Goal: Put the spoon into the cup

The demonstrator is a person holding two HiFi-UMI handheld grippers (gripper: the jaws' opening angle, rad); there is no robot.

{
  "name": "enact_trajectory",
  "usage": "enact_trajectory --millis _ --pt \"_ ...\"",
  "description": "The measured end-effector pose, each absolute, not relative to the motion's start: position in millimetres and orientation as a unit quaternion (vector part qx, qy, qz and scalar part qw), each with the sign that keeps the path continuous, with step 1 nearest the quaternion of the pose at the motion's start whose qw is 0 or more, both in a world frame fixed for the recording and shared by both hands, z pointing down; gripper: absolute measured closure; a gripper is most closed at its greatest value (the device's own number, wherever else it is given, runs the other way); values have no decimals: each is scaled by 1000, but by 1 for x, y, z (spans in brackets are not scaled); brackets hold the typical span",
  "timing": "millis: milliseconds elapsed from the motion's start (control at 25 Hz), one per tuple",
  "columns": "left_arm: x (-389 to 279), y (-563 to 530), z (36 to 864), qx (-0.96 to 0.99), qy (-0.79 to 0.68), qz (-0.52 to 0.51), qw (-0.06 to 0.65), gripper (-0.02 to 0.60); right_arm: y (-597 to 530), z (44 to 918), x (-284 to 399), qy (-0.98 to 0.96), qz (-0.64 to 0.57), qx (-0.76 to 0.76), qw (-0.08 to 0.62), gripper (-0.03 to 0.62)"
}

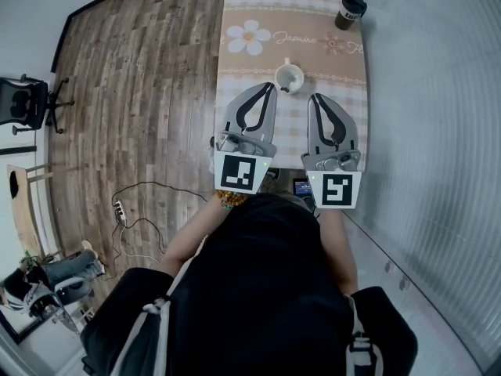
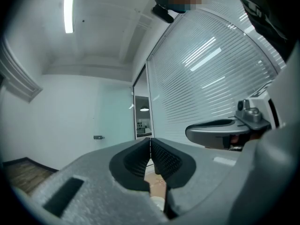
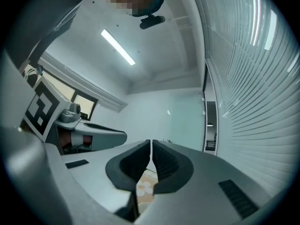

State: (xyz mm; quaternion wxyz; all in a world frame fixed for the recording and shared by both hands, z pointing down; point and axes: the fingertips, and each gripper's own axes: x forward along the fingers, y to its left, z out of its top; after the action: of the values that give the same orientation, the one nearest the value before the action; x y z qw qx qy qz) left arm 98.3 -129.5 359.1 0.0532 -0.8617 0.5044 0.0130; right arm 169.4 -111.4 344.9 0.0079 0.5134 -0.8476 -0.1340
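A small white round cup (image 1: 288,77) stands on the worktop (image 1: 235,63), just beyond the tips of both claws. A thin pale piece sticks out at its far rim; I cannot tell whether it is the spoon or a handle. The worktop wears a smooth beige cloth (image 1: 344,65) with printed daisies and checks. A dark lidded tumbler (image 1: 351,10) stands at its far corner. The grey, matte left claw (image 2: 150,146) is clenched with its ribbed pads meeting, and it grips nothing. The right claw (image 3: 151,149) is likewise clenched and empty.
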Motion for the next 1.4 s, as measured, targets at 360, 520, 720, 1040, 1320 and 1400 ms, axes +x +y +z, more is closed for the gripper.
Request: enact_trajectory --millis 360,520,720,1040,1320,1400 --pt "105 -123 369 -865 500 -3 49 566 -107 349 160 -856 -114 504 9 579" --pt "110 -120 369 -870 492 4 36 566 -104 356 159 -859 -109 500 26 580" --pt "117 -118 373 -875 483 -2 37 566 -103 358 162 -858 -105 503 17 582" --pt "129 -115 381 -881 471 -11 37 566 -101 368 181 -855 -95 509 25 583" --pt "136 -113 384 -886 462 -13 36 566 -95 373 186 -859 -98 501 28 585" --pt "137 -113 385 -886 462 -13 34 566 -95 374 187 -860 -99 500 28 585"
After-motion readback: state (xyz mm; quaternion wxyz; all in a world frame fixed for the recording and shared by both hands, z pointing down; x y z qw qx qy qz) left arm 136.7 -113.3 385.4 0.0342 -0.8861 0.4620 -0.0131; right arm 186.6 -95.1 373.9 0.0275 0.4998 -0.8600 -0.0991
